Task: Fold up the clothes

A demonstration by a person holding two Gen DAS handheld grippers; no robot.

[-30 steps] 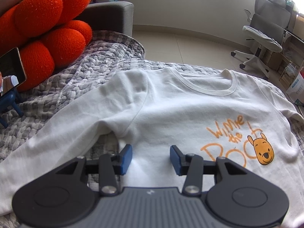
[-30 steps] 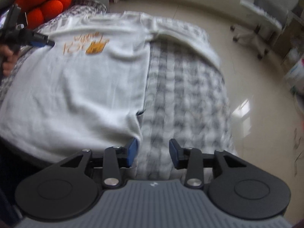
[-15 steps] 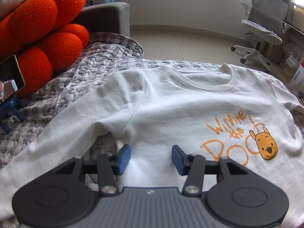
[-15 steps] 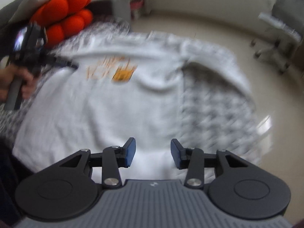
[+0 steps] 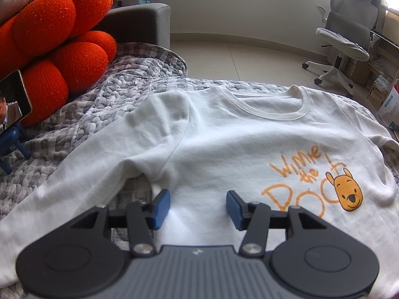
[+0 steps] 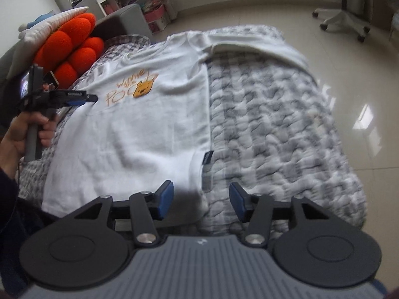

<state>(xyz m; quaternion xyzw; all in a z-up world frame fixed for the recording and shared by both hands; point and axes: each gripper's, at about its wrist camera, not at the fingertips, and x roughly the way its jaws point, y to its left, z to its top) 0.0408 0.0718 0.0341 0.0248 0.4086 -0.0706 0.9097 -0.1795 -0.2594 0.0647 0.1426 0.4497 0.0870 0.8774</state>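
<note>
Grey quilted sofa cover [image 6: 274, 114], tiled floor beyond. White sweatshirt [image 5: 224, 149] lies flat on it, print up, sleeves spread out, likely ready for folding. Long axis runs hem-to-collar; collar points away toward the room. Left tongs [image 5: 198, 205] open above the armpit; right tongs [image 6: 201, 200] open over the hem corner, both empty.

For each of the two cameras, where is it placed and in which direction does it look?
Left wrist: on the left claw, low over the white shirt near one armpit, facing the collar and office chair; only its open fingers show.
Right wrist: on the right claw, above the shirt's hem corner, facing along the quilt; its open fingers, the person's hand and the left claw show.
Shared: shirt, orange cushion, chair.
</note>
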